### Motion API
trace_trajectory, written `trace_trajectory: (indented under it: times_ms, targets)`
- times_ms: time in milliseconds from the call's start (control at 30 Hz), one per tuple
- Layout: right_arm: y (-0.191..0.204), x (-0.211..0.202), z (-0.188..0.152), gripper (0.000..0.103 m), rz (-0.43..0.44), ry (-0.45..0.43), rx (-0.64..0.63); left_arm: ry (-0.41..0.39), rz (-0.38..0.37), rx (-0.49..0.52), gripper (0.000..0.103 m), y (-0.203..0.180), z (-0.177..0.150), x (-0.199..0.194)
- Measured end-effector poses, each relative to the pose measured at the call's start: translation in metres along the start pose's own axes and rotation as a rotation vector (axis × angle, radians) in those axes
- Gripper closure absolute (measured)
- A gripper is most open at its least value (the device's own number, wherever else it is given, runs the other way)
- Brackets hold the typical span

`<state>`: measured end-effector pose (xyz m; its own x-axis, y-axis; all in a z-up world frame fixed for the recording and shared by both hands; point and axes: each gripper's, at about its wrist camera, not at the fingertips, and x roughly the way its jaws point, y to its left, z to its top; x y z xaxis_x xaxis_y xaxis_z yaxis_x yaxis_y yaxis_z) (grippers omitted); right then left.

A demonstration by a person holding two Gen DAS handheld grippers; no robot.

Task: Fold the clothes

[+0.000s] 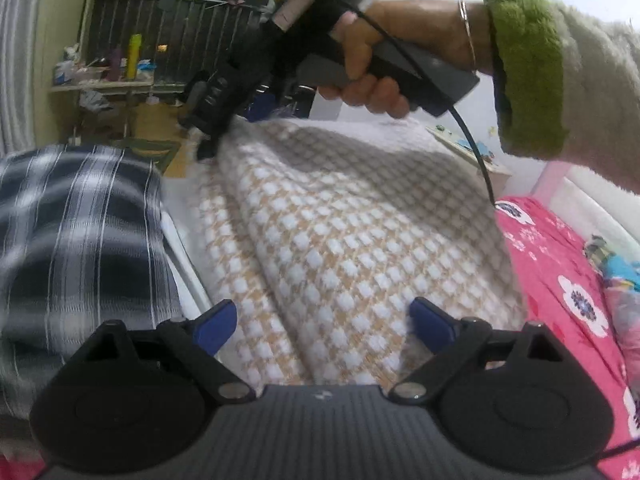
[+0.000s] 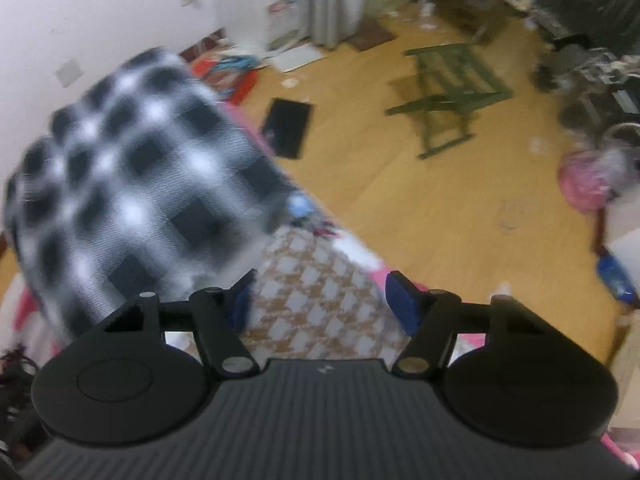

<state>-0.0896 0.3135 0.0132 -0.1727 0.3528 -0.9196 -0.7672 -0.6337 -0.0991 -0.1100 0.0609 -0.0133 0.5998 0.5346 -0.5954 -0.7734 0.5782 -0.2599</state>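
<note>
A: Left wrist view is showing the left gripper point(image 1: 323, 322) with its blue fingers point(image 1: 216, 324) spread apart, nothing pressed between them. It is hovering over a tan-and-white checked cloth point(image 1: 340, 240) that is lying heaped on the bed.

B: And the bed itself?

A: A pink floral sheet point(image 1: 560, 264) is showing at the right edge. A dark plaid shirt point(image 1: 76, 232) is lying to the left of the cloth.

B: What is the right gripper point(image 1: 208, 142) doing?

A: A hand point(image 1: 376, 56) in a fuzzy green-cuffed sleeve point(image 1: 528, 72) is holding it at the cloth's far top edge. From this view I cannot tell whether it is pinching the fabric.

B: Right wrist view?

A: There its blue fingers point(image 2: 404, 304) are standing apart, with the checked cloth point(image 2: 320, 300) lying below the gap, not clamped. The plaid shirt point(image 2: 132, 196) is filling the left side, blurred. Beyond the bed edge a wooden floor point(image 2: 400, 208) is showing, with a green folding stool point(image 2: 452, 92) standing on it.
</note>
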Motion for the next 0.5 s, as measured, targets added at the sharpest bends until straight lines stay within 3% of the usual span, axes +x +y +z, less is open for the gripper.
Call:
trace_trajectory:
  times_ms: [133, 233, 367, 433, 500]
  targets:
    - [-0.019, 0.021, -0.005, 0.038, 0.053, -0.087, 0.129, 0.040, -0.044, -0.077, 0.009, 0.017, -0.002, 0.000]
    - [-0.011, 0.032, -0.013, 0.038, 0.068, -0.160, 0.125, 0.048, -0.077, -0.156, 0.014, 0.026, -0.009, -0.005]
    - [-0.034, -0.046, -0.041, 0.038, 0.138, -0.401, 0.284, 0.006, -0.100, -0.178, 0.019, 0.024, -0.012, -0.016]
    - [-0.047, -0.099, -0.082, 0.026, 0.143, -0.535, 0.392, 0.027, -0.128, -0.242, 0.016, 0.032, -0.014, -0.011]
    - [-0.068, -0.128, -0.134, 0.013, 0.096, -0.570, 0.565, 0.048, -0.157, -0.308, 0.011, 0.039, -0.017, -0.007]
